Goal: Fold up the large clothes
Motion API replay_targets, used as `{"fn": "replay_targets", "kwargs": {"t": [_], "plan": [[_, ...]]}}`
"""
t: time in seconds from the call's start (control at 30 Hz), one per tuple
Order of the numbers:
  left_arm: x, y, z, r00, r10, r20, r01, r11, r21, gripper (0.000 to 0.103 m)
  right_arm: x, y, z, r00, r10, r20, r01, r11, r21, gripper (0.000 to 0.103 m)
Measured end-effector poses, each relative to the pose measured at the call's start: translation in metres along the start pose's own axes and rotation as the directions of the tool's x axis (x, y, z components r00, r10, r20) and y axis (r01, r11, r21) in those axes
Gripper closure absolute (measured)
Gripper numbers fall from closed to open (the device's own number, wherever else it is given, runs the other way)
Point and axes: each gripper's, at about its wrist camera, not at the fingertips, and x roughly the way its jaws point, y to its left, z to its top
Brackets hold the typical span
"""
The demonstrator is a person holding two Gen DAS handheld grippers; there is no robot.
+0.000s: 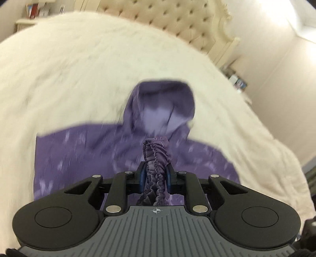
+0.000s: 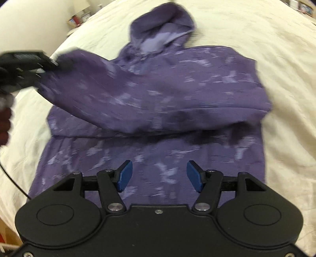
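A purple patterned hooded jacket point(image 2: 158, 94) lies spread on a cream bedspread point(image 2: 276, 59), hood point(image 2: 162, 25) toward the headboard. My left gripper point(image 1: 155, 172) is shut on the gathered elastic cuff point(image 1: 156, 152) of one sleeve. In the right wrist view that sleeve point(image 2: 88, 87) is lifted off the jacket's body, with the left gripper point(image 2: 39, 65) holding its end at the left edge. The other sleeve lies folded across the chest. My right gripper point(image 2: 159, 174) hovers open over the jacket's lower part, nothing between its blue pads point(image 2: 124, 176).
A tufted cream headboard point(image 1: 177, 21) stands behind the bed. Small shelves with items sit at the room's far sides point(image 1: 37, 9). A black cable point(image 2: 11, 178) hangs at the left of the right wrist view. The bedspread point(image 1: 69, 79) stretches wide around the jacket.
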Motion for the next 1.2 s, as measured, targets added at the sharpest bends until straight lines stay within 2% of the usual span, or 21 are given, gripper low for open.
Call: {"fn": "replay_targets", "kwargs": {"t": [0.1,0.2,0.4,0.53,0.6,0.67,0.73,0.83,0.93,1.0,1.07,1.2], "plan": [[0.007,0.009,0.004,0.997,0.071,-0.018,-0.071,0.998,0.000,0.084,-0.002,-0.024,0.008,0.999,-0.031,0.028,0.029,0.997,0.069,0.037],[0.021,0.025,-0.003,0.988,0.129,-0.083,-0.133,0.990,-0.041,0.084,-0.006,-0.049,0.019,0.995,-0.072,0.066,0.061,0.987,0.145,0.037],[0.033,0.048,-0.018,0.968,0.185,-0.168,-0.200,0.977,-0.077,0.084,-0.009,-0.089,0.034,0.979,-0.169,0.116,0.135,0.958,0.253,0.037],[0.043,0.054,-0.022,0.959,0.204,-0.198,-0.222,0.973,-0.070,0.084,-0.004,-0.108,0.054,0.972,-0.195,0.134,0.154,0.951,0.269,0.048],[0.050,0.059,-0.025,0.954,0.214,-0.210,-0.236,0.968,-0.083,0.083,0.007,-0.114,0.059,0.969,-0.219,0.112,0.181,0.944,0.276,0.053],[0.053,0.064,-0.029,0.949,0.220,-0.224,-0.249,0.963,-0.107,0.083,0.025,-0.121,0.056,0.977,-0.210,0.025,0.195,0.940,0.280,0.062],[0.055,0.069,-0.033,0.950,0.216,-0.227,-0.249,0.960,-0.129,0.083,0.041,-0.123,0.047,0.973,-0.217,-0.073,0.229,0.937,0.263,0.062],[0.055,0.073,-0.036,0.953,0.205,-0.221,-0.239,0.961,-0.140,0.083,0.035,-0.122,0.038,0.973,-0.209,-0.095,0.226,0.941,0.253,0.062],[0.055,0.077,-0.037,0.957,0.188,-0.220,-0.223,0.963,-0.149,0.083,0.008,-0.122,0.043,0.975,-0.221,0.004,0.213,0.944,0.254,0.060],[0.057,0.080,-0.039,0.960,0.178,-0.218,-0.217,0.962,-0.167,0.082,-0.007,-0.125,0.055,0.972,-0.217,0.091,0.186,0.947,0.263,0.056],[0.058,0.081,-0.040,0.961,0.175,-0.215,-0.215,0.959,-0.182,0.082,-0.012,-0.131,0.073,0.968,-0.205,0.143,0.159,0.947,0.277,0.055],[0.061,0.080,-0.041,0.960,0.180,-0.214,-0.220,0.958,-0.186,0.082,0.009,-0.149,0.111,0.976,-0.148,0.162,0.090,0.944,0.318,0.054]]}}
